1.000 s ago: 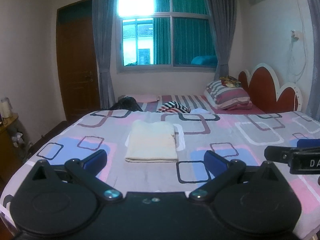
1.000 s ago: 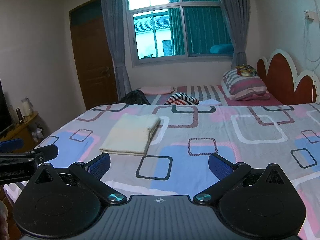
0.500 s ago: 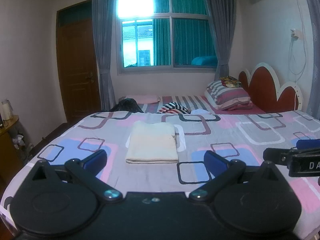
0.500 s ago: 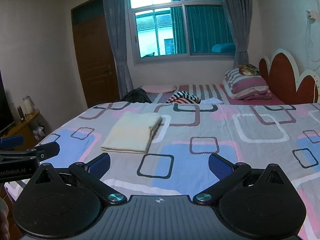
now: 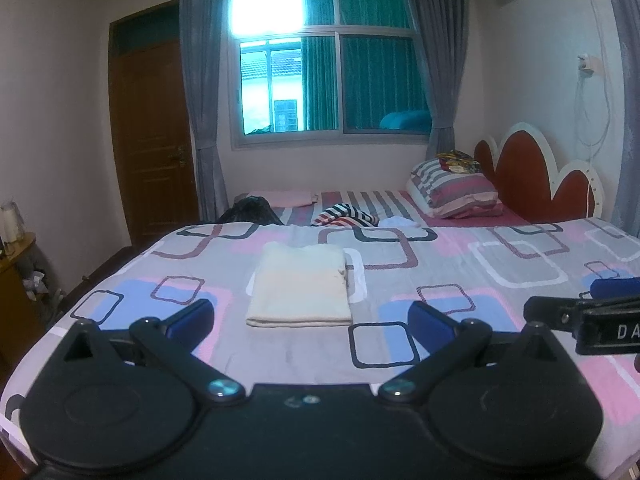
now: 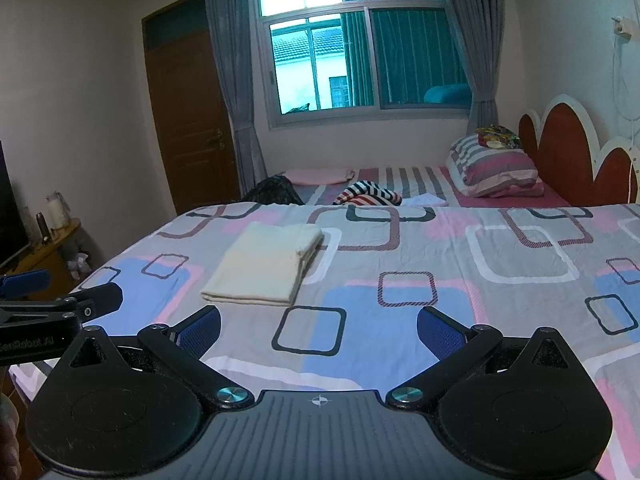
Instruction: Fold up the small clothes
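Note:
A cream garment (image 5: 299,285) lies folded into a neat rectangle on the patterned bedspread (image 5: 460,272); the right wrist view has the same cream garment (image 6: 264,265) left of centre. My left gripper (image 5: 310,320) hovers open just short of it, nothing between its blue pads. My right gripper (image 6: 318,330) is open too, held over the bedspread (image 6: 480,264) to the right of the garment. Each gripper shows at the edge of the other's view.
A striped garment (image 5: 346,215), a dark bundle (image 5: 250,211) and a small white cloth (image 5: 398,222) lie on the far bed. Pillows (image 5: 456,194) lean by the red headboard (image 5: 536,176). A wooden side table (image 6: 44,248) stands left; a door (image 5: 156,136) and window (image 5: 328,80) lie behind.
Both grippers have drifted slightly back and up from the bed; the folded garment lies still and both stay open.

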Motion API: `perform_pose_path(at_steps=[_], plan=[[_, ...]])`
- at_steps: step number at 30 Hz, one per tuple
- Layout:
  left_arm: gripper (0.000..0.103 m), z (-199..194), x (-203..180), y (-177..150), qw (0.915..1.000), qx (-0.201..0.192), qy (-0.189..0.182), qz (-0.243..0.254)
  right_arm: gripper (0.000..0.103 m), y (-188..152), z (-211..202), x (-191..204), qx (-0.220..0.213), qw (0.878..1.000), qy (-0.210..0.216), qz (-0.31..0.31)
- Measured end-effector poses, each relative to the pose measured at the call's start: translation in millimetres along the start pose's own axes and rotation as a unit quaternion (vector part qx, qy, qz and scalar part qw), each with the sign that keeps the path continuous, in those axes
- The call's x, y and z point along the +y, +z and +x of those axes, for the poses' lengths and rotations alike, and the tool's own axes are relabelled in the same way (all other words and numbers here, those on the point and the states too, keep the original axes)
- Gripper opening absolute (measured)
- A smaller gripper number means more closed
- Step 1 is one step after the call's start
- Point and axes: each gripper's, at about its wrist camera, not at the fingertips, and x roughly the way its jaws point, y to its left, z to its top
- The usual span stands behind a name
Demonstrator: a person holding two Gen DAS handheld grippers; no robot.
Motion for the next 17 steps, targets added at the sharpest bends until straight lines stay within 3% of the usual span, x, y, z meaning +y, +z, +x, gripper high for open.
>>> perform_pose_path(at_steps=[17], plan=[[0.102, 1.5, -1.0, -5.9, 0.9999, -0.001, 0.007, 0.012, 0.103, -3.7, 0.0, -1.9, 0.002, 1.0, 0.003, 0.0]])
